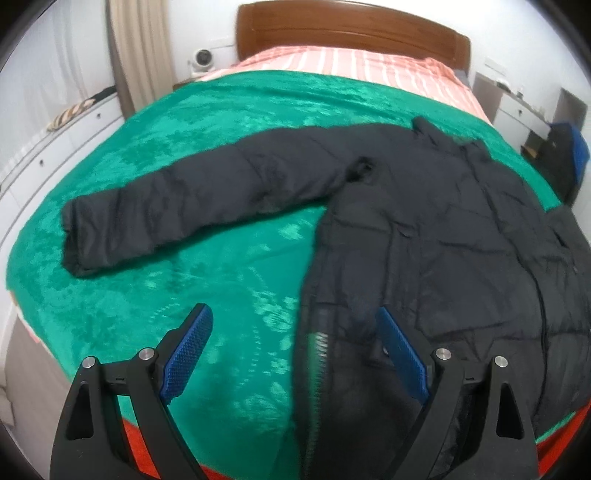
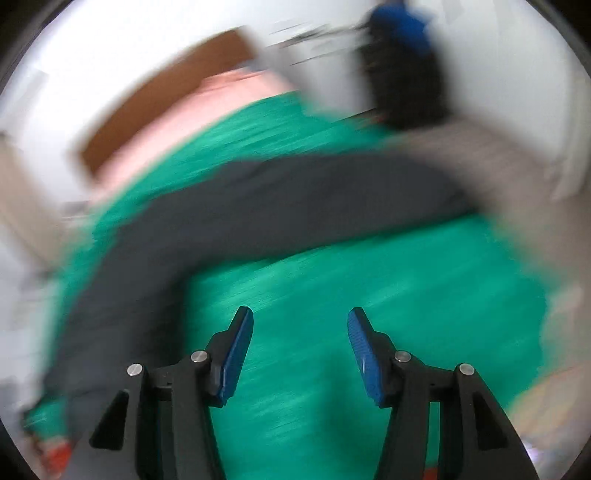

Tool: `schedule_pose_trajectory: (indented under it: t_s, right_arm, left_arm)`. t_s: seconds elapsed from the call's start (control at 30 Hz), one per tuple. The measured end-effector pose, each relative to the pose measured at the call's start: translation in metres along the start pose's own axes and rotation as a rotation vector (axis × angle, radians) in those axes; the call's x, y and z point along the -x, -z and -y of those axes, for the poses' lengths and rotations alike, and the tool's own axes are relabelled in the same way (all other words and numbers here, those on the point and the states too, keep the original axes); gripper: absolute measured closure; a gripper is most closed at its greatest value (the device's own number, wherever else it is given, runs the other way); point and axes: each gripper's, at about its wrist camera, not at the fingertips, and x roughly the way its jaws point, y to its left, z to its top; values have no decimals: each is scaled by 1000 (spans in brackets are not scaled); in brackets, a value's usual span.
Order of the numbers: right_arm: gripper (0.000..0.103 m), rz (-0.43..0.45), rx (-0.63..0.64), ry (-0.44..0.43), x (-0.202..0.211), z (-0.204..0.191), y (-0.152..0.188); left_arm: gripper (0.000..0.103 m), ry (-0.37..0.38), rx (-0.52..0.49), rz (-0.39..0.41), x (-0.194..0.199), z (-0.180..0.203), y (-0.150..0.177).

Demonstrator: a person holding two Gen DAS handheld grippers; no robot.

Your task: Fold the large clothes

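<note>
Black puffer jacket lies flat on my green blanket, one sleeve stretched out left; no readable label or brand. My left gripper hangs wide over the jacket's near edge, holding nothing. My right gripper, blurred view, is partly open over bare blanket, empty. Pink striped sheet, wooden headboard, white walls beyond.

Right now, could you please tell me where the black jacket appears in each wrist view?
Left wrist: black jacket fills centre-right, one sleeve reaching left.
Right wrist: blurred dark band across the middle, curving down-left.
Shared landmark: wooden headboard beyond the green blanket.
</note>
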Motion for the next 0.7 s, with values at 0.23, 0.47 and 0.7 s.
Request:
schedule_pose_trajectory:
  t_s: [0.23, 0.47, 0.7]
  right_arm:
    - [62, -186, 102, -201, -82, -70, 67]
    - [69, -22, 210, -118, -37, -99, 64]
    - [49, -103, 130, -28, -100, -91, 68]
  left_arm:
    - [4, -6, -175, -37, -33, 38, 35]
    - [4, 35, -107, -11, -20, 17, 37]
    - [2, 44, -88, -24, -34, 19, 37]
